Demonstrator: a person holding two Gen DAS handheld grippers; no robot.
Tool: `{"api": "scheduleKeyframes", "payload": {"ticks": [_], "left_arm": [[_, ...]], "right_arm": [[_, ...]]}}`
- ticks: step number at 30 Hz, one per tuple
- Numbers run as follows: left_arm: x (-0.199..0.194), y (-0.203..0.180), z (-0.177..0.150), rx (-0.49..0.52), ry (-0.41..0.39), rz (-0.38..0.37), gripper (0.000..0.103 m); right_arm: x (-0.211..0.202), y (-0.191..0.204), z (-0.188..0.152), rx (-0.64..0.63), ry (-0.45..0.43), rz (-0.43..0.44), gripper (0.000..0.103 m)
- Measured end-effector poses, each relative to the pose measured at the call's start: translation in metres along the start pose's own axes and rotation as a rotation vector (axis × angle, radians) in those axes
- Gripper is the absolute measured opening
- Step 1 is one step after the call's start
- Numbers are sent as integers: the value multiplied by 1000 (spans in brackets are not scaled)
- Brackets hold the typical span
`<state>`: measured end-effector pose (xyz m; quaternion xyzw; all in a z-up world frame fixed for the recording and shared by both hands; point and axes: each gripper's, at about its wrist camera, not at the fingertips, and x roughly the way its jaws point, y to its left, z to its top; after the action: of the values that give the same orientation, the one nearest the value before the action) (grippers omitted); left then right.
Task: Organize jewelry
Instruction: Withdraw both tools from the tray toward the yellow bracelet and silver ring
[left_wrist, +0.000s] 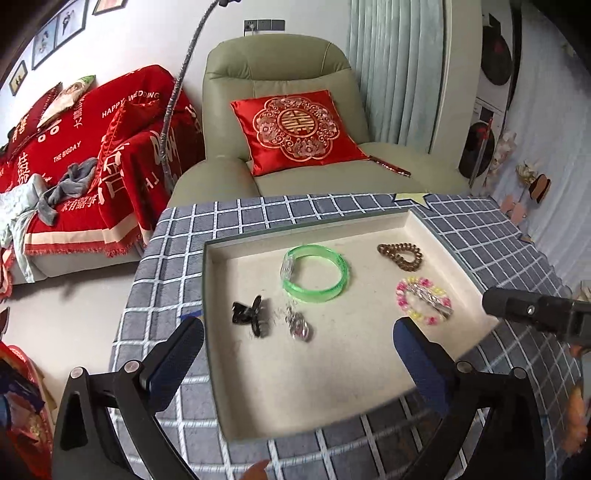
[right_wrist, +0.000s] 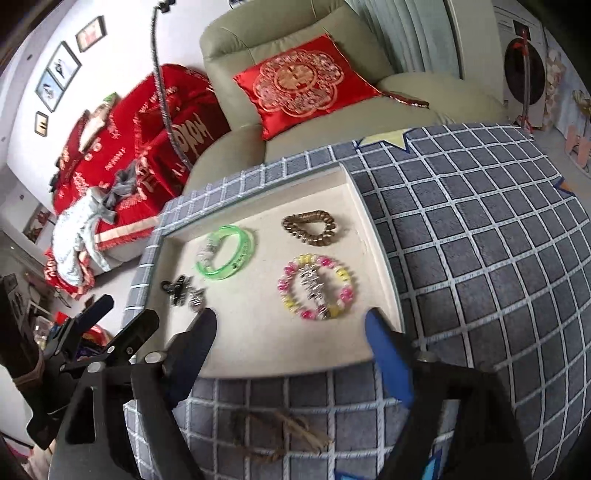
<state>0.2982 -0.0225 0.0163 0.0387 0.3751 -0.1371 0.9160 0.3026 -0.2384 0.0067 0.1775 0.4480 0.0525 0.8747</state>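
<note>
Living room backdrop: a pale green leather armchair (left_wrist: 280, 92) with a red embroidered satin cushion (left_wrist: 297, 129) on it, and a sofa under a red wedding throw (left_wrist: 88, 147) off to the side. Up front is a bench covered in a grey cloth with a white grid pattern (right_wrist: 480, 240), and on that sits a shallow cream rectangular tray (left_wrist: 314, 376) with all the jewelry laid out.

Inside the tray: a translucent green plastic bangle (left_wrist: 316, 273) around the middle, a brown spiral coil hair tie (left_wrist: 400, 254) toward the far right corner, a pink and yellow beaded bracelet (right_wrist: 317, 286) just nearer than that with a silvery clip thing lying across it, a black claw hair clip (left_wrist: 249, 319) on the left, and a small silver charm piece (left_wrist: 299, 326) just beside the claw clip. A brownish twine loop (right_wrist: 280, 437) lies on the cloth outside the tray, near its front edge.

Left hand-held gripper (left_wrist: 299, 358) hovers over the near part of the tray, jaws spread wide, gripping nothing. Right hand-held gripper (right_wrist: 291, 339) is also wide apart with nothing between the fingers, poised just short of the beaded bracelet.
</note>
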Motion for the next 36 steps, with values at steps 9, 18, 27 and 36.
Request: {"api": "scheduleKeyframes", "payload": {"ticks": [9,18,27,36], "left_arm": [[-44,0,-45,61,26,36,103],[-66,-7,-107,117,139,-42,103],[-69,-4,-149,132,210,-60,103],[-71,9,-157,107,218,-34,103]], "right_arm": [[-48,-1,-35,25,-43,51,87],[-63,2,-90,10,113,8,87],[-49,11,-164,-104,240,-128,87],[-37,27,-180,-190,249,-181,87]]}}
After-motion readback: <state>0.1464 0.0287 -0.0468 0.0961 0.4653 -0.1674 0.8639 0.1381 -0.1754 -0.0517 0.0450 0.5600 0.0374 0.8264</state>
